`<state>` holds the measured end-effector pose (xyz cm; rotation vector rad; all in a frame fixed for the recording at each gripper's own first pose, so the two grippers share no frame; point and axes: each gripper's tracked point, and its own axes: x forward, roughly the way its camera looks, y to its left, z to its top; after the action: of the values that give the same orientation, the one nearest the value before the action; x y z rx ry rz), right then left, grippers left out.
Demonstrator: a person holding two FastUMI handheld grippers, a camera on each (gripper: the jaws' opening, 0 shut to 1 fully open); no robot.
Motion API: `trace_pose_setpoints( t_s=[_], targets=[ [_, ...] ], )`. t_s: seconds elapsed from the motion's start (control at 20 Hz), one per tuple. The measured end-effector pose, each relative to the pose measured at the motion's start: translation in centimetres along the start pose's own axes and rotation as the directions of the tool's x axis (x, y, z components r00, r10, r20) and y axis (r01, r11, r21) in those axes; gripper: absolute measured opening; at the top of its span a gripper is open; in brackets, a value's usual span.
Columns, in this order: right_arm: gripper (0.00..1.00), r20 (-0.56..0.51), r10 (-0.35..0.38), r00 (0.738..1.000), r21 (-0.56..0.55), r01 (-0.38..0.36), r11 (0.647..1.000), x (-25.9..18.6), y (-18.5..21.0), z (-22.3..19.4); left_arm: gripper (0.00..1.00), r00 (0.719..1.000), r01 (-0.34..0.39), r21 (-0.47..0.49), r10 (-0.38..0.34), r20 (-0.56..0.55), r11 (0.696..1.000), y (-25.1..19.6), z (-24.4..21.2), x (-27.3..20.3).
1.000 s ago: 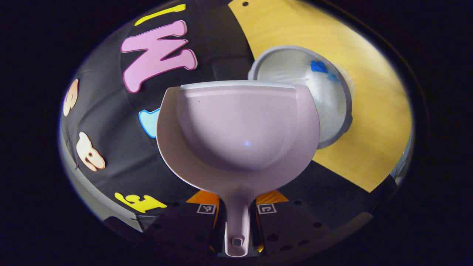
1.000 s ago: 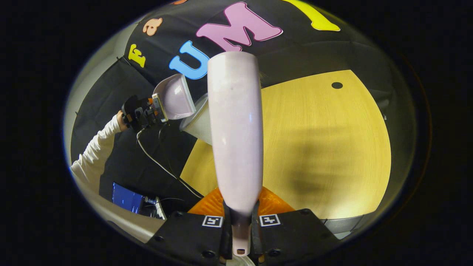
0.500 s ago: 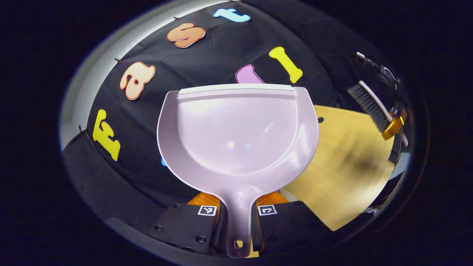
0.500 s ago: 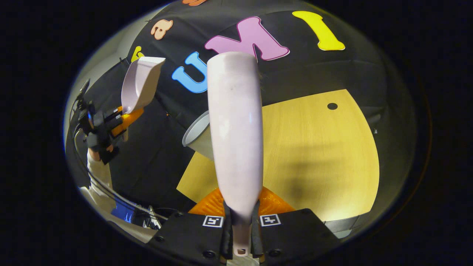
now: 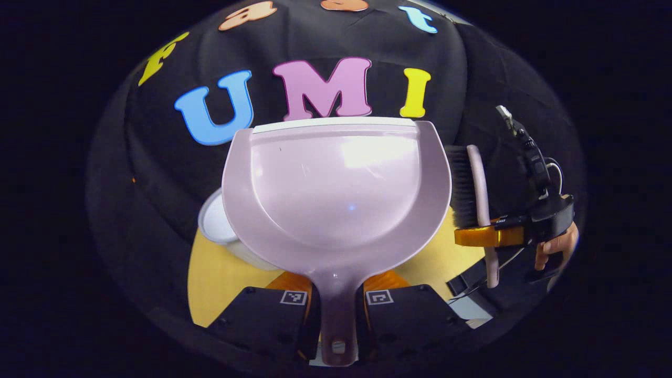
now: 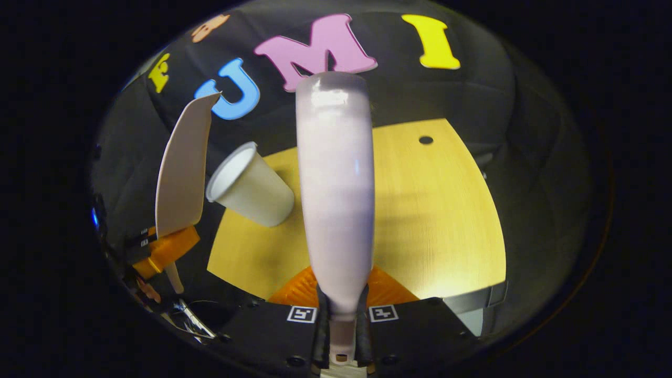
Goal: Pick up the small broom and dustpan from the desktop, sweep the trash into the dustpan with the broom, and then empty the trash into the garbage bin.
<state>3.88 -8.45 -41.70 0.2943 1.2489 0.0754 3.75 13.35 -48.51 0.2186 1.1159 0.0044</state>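
Observation:
My left gripper [image 5: 336,303] is shut on the handle of the pale lilac dustpan [image 5: 336,194], held up facing the booth wall; its scoop looks bare inside. In the right gripper view the dustpan [image 6: 181,168] stands edge-on at the left above the left gripper [image 6: 164,251]. My right gripper [image 6: 340,311] is shut on the small broom [image 6: 336,210], whose lilac back points up and away. The broom's dark bristles [image 5: 462,184] show to the dustpan's right, with the right gripper [image 5: 491,236] and a hand [image 5: 556,247]. The white garbage bin [image 6: 252,186] stands on the table between both tools.
The yellow wooden table [image 6: 436,210] has a small dark hole [image 6: 426,140] near its far edge. The bin's rim [image 5: 215,226] peeks out left of the dustpan. Black cloth walls close in behind and at the sides. Cables hang near the right gripper.
The left gripper has swung the dustpan away from above the bin and turned it upright, closer to the broom. The right gripper has shifted slightly, still holding the broom.

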Motion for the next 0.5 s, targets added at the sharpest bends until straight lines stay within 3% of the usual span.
trace_pose_setpoints(
  t_s=[0.05, 0.15, 0.25, 0.35, 0.5],
  targets=[
    [0.21, -0.072, -0.042, 0.997, 0.0, 0.042, 0.999, 1.5, -0.7, -1.8, 0.24, 0.998, 0.029, -0.046, -0.032, -0.054, 0.999, -1.1, -1.1, 1.9],
    [0.22, -0.166, -0.101, 0.981, -0.018, 0.099, 0.995, 3.8, -1.9, -4.3, 0.24, 0.983, 0.002, -0.115, -0.023, -0.181, 0.993, -2.2, -4.0, 5.1],
    [0.22, -0.242, -0.121, 0.963, 0.012, 0.127, 0.992, 6.5, -2.0, -6.7, 0.24, 0.953, 0.065, -0.19, -0.118, -0.28, 0.98, -4.0, -7.4, 7.0],
    [0.22, -0.304, -0.161, 0.939, -0.006, 0.167, 0.986, 8.7, -2.6, -7.8, 0.25, 0.915, 0.082, -0.273, -0.181, -0.361, 0.959, -2.9, -8.0, 7.7],
    [0.22, -0.409, -0.169, 0.897, 0.006, 0.187, 0.982, 12.1, -3.6, -10.9, 0.25, 0.882, 0.004, -0.236, -0.115, -0.457, 0.972, -1.6, -6.9, 5.9]
  ],
)
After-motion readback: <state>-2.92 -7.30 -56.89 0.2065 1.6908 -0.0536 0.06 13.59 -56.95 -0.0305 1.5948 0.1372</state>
